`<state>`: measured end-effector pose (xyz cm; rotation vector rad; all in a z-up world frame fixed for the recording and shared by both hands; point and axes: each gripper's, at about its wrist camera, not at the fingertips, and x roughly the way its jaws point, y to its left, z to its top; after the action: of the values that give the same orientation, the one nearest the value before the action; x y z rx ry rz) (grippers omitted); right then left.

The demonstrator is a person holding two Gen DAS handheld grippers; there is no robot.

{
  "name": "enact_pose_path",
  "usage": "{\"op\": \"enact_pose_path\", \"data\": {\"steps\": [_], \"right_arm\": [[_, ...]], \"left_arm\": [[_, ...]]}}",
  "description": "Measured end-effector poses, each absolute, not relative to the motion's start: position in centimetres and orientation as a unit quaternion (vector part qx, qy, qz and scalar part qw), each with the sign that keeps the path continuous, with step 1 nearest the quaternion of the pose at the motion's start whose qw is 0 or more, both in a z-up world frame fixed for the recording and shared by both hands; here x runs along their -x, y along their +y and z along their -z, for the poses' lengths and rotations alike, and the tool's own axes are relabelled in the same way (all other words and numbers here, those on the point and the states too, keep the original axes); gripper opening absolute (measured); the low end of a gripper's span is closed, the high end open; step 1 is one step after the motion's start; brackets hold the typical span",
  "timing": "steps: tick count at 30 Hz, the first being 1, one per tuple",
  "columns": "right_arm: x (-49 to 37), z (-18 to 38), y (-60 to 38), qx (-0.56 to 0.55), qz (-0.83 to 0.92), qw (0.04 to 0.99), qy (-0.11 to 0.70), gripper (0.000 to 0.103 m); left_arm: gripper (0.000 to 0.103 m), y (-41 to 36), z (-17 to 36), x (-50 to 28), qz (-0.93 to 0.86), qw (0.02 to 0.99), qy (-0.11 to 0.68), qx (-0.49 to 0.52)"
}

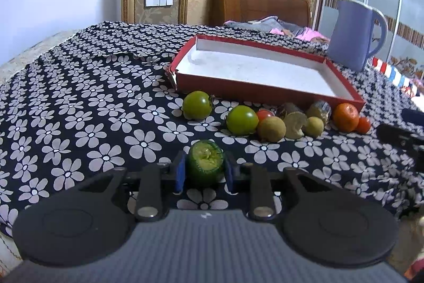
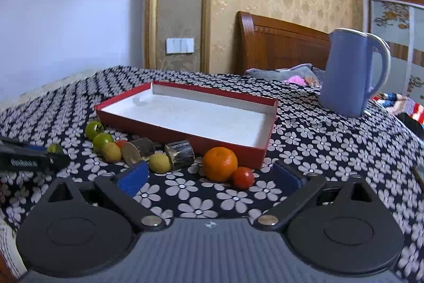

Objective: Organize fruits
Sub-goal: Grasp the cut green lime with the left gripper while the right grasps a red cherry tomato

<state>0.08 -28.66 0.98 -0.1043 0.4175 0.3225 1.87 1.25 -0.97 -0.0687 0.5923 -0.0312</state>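
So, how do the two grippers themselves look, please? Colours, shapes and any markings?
Both look alike. The left gripper and the right gripper each have a grey ribbed body, two round black discs at the sides, and black link arms with silver rivets. Their fingers carry blue ribbed pads. A small white mark sits on each grey body. In the right view, the left gripper shows white lettering, too blurred to read. No cables or sleeves show.

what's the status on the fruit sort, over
Left gripper shut on green fruit. Right gripper open, empty, near orange. Red tray empty. Nothing blocking.
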Motion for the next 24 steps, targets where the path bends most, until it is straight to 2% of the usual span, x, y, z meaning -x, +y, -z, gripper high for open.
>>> {"op": "enact_pose_path", "data": {"steps": [1, 3, 6, 12, 17, 22, 24], "right_arm": [[-0.5, -1.0, -28.9, 0.058, -0.162, 0.962, 0.211, 0.089], [-1.6, -1.0, -29.5, 0.065, -0.172, 0.956, 0.228, 0.071], [-3.4, -0.8, -30.3, 0.068, -0.187, 0.947, 0.253, 0.056], [-5.4, 0.3, -30.7, 0.087, -0.199, 0.935, 0.281, 0.043], [-6.5, 0.7, -31.1, 0.107, -0.210, 0.927, 0.292, 0.040], [-8.0, 1.2, -31.3, 0.112, -0.235, 0.913, 0.313, 0.024], [-8.0, 1.2, -31.4, 0.113, -0.239, 0.912, 0.313, 0.023]], "left_arm": [[0.026, 1.4, 0.9, -1.9, 0.016, 0.956, 0.291, 0.037], [0.026, 1.7, 0.6, -1.9, 0.020, 0.955, 0.291, 0.044], [0.026, 1.8, 0.1, -2.1, 0.024, 0.956, 0.290, 0.045], [0.026, 1.2, -0.8, -2.2, 0.025, 0.959, 0.282, 0.028], [0.026, 0.8, -1.6, -2.4, 0.032, 0.960, 0.277, 0.022], [0.026, 0.3, -3.1, -3.4, 0.049, 0.960, 0.275, 0.013], [0.026, 0.2, -3.8, -4.1, 0.058, 0.960, 0.274, 0.015]]}}
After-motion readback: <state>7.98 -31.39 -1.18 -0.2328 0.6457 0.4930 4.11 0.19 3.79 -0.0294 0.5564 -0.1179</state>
